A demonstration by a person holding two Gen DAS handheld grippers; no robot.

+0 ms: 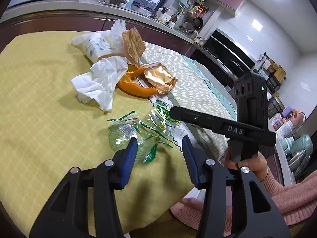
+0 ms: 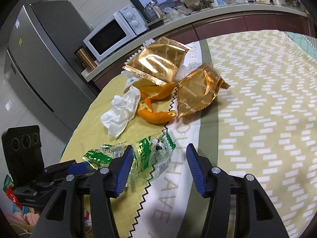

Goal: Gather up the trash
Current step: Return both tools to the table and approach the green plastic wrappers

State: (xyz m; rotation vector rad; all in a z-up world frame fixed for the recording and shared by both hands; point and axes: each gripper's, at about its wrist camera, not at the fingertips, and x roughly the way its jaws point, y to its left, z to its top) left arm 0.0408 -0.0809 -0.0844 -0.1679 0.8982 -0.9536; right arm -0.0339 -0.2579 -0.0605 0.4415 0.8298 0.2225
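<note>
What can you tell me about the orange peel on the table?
The orange peel is bright orange, torn into a few curled strips with paler insides. It lies loose on the yellow cloth, between the crumpled white tissue and a gold wrapper, touching both. Neither gripper touches it.

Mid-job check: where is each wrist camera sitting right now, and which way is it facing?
Left wrist: low over the yellow cloth, facing the green wrappers and kitchen counter; shows the open left gripper, the right gripper, a hand.
Right wrist: above the table edge, facing the gold wrappers and microwave; shows the open right gripper, the left gripper's blue pad.
Shared: green wrappers, tissue, orange peel.
</note>
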